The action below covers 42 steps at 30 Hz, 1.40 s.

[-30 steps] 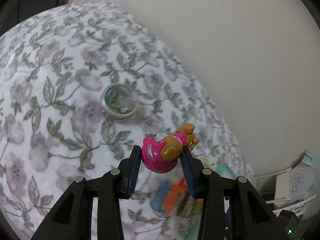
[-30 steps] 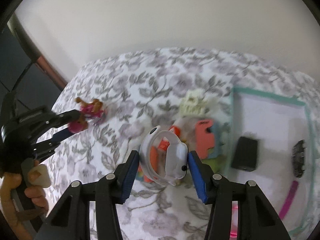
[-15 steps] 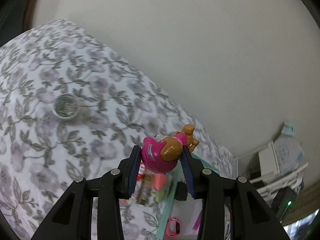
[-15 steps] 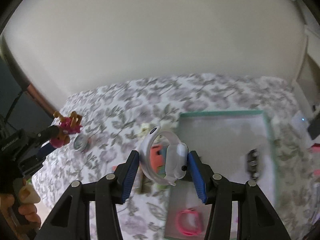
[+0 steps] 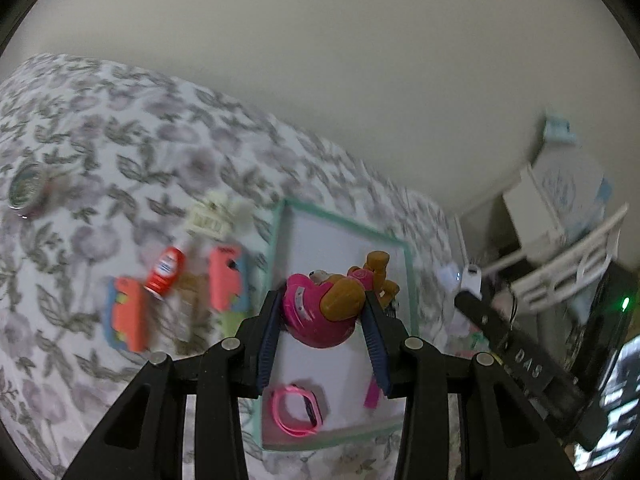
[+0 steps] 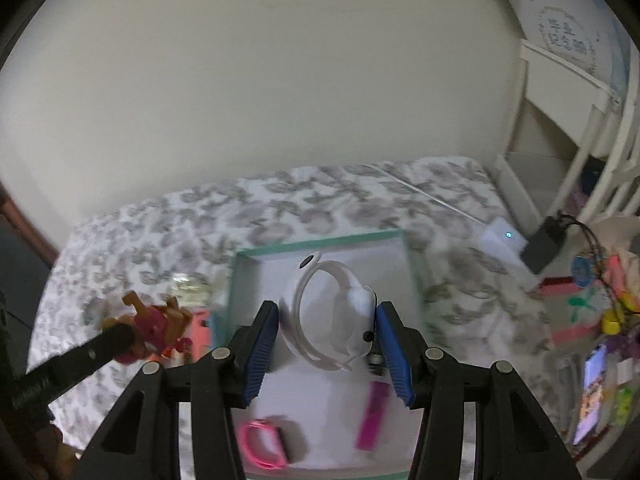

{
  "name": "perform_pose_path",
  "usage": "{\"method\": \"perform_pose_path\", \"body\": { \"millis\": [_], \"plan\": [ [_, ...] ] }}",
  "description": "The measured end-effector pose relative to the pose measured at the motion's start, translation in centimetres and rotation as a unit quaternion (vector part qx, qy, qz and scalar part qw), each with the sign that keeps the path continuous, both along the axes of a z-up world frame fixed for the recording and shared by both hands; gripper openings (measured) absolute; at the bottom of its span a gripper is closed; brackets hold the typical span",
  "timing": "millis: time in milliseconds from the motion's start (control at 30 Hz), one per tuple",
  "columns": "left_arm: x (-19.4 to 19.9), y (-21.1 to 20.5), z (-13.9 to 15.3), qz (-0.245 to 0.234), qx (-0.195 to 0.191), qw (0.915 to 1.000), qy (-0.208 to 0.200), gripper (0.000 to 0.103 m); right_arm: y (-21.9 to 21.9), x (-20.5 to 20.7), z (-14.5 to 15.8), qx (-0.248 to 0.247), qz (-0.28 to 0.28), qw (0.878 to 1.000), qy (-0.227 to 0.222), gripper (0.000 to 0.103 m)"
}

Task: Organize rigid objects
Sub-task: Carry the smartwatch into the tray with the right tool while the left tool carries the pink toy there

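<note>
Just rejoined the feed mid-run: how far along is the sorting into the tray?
Done: a pink band, a magenta strip and a small dark piece already lie in the green-rimmed tray.
In hand: the left claw grips a pink toy figure; the right claw grips a white watch, both above the tray.
Left: orange blocks, red can, cream piece and round tin on the floral cloth.

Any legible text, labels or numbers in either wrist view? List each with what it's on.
"DAS": white letters on the black arm of the right tool, left wrist view; any further letters are blurred.
Red can: label with lettering, blurred, unreadable.
White box on the shelf, right wrist view: round emblem with characters, too small to read.
Arm of the left tool: faint white marking, unreadable.
Nothing else is legible.
</note>
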<state>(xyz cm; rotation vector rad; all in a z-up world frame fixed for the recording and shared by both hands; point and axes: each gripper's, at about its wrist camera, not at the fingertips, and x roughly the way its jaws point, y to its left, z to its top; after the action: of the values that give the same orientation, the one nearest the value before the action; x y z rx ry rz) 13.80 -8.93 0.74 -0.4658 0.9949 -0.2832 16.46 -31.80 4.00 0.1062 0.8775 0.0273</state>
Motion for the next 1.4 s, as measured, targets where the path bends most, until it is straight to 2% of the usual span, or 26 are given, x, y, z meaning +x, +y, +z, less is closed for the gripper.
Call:
{"method": "perform_pose_path", "body": {
  "millis": [233, 433, 700, 1000, 1400],
  "plan": [
    [0.6, -3.5, -3.6, -0.032, 0.022, 0.9982, 0.047, 0.042, -2.0, 1.3, -4.0, -0.048, -0.015, 0.996, 0.076, 0.054],
    [0.9, -4.2, -6.1, -0.034, 0.038, 0.9957, 0.077, 0.042, -1.8, 2.0, -7.2, -0.054, -0.002, 0.991, 0.124, 0.054],
    [0.9, -4.7, -8.6, -0.035, 0.045, 0.9919, 0.113, 0.042, 1.3, 2.1, -9.0, -0.054, 0.048, 0.987, 0.145, 0.054],
    [1.2, -4.9, -11.1, -0.035, 0.06, 0.9871, 0.145, 0.041, 2.1, 2.7, -11.6, -0.065, 0.051, 0.98, 0.181, 0.054],
    [1.5, -5.1, -11.5, -0.033, 0.064, 0.9867, 0.146, 0.041, 1.4, 2.8, -12.4, -0.06, 0.05, 0.979, 0.19, 0.055]
  ]
}}
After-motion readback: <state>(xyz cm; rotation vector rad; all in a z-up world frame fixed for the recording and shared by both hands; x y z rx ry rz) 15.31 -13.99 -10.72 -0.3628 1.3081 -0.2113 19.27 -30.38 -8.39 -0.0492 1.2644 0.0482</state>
